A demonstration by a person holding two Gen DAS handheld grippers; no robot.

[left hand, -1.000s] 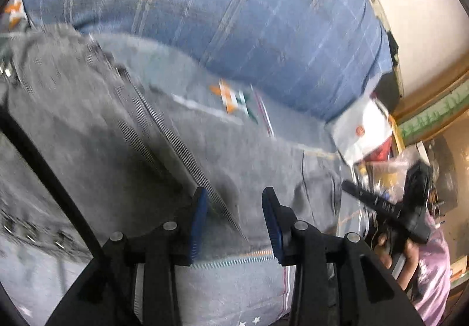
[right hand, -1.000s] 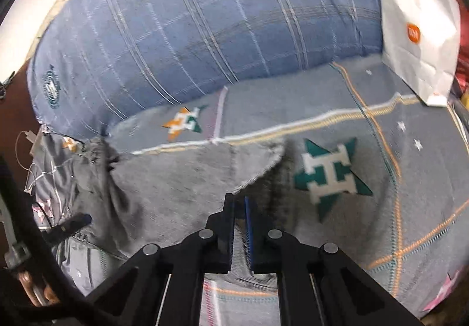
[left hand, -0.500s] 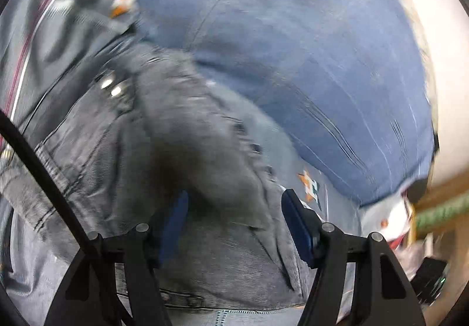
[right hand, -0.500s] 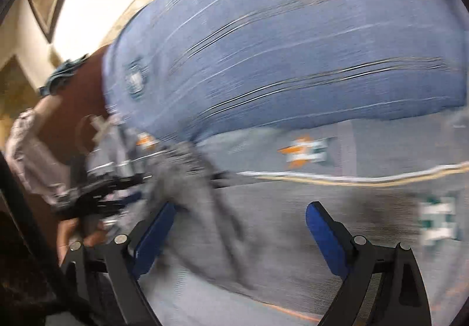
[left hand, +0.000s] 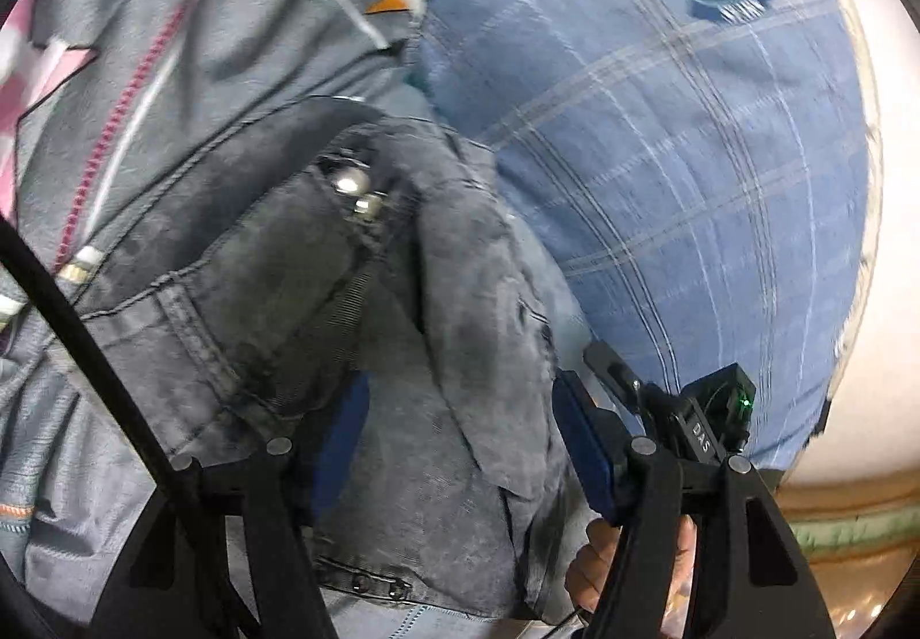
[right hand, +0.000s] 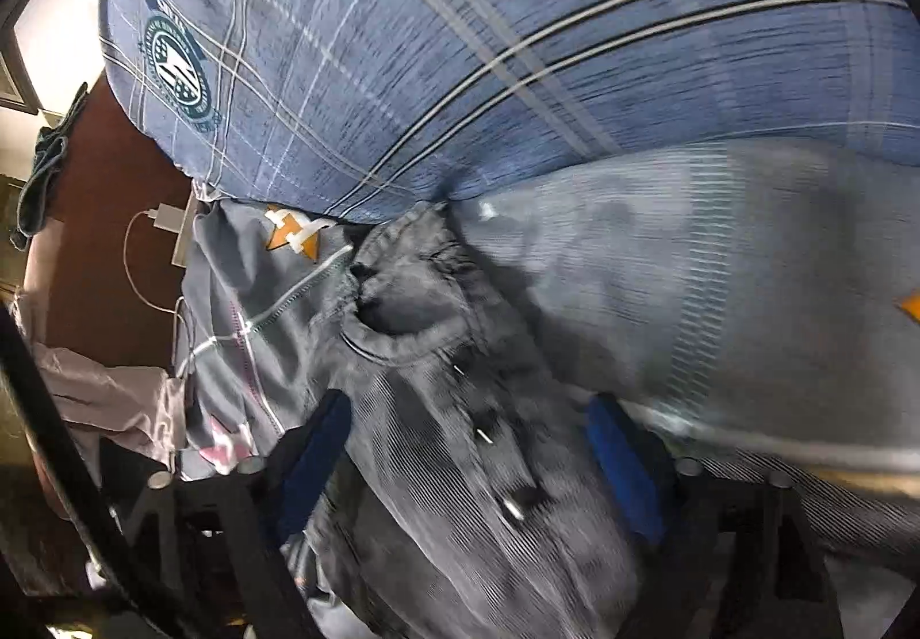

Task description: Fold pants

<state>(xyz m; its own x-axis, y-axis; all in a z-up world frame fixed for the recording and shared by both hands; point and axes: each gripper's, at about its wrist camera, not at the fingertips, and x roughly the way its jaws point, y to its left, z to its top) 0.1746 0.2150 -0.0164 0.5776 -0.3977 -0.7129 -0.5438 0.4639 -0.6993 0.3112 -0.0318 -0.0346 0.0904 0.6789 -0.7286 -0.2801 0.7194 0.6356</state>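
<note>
Pants (left hand: 402,328), dark grey and bunched, lie on my bed's grey star-print sheet (left hand: 190,64), their waistband with two metal buttons (left hand: 356,193) turned up and one edge pushed against the blue checked pillow (left hand: 661,167). My left gripper (left hand: 454,443) sits low over them with its jaws spread, a fold of the cloth rising between the blue pads without being pinched. My right gripper (right hand: 466,455) has its jaws closing, cloth lying loose between them, the pads not yet on it. From the left camera I see the right tool's black body, lettered "DAS", just beside the pillow. Room is tight: pillow close behind, sheet edge dropping off to the left in the right view, where a white charger cable (right hand: 138,259) hangs. A round teal crest (right hand: 178,75) on the pillow carries lettering too blurred to read. Lower pant legs are cut off from view.
</note>
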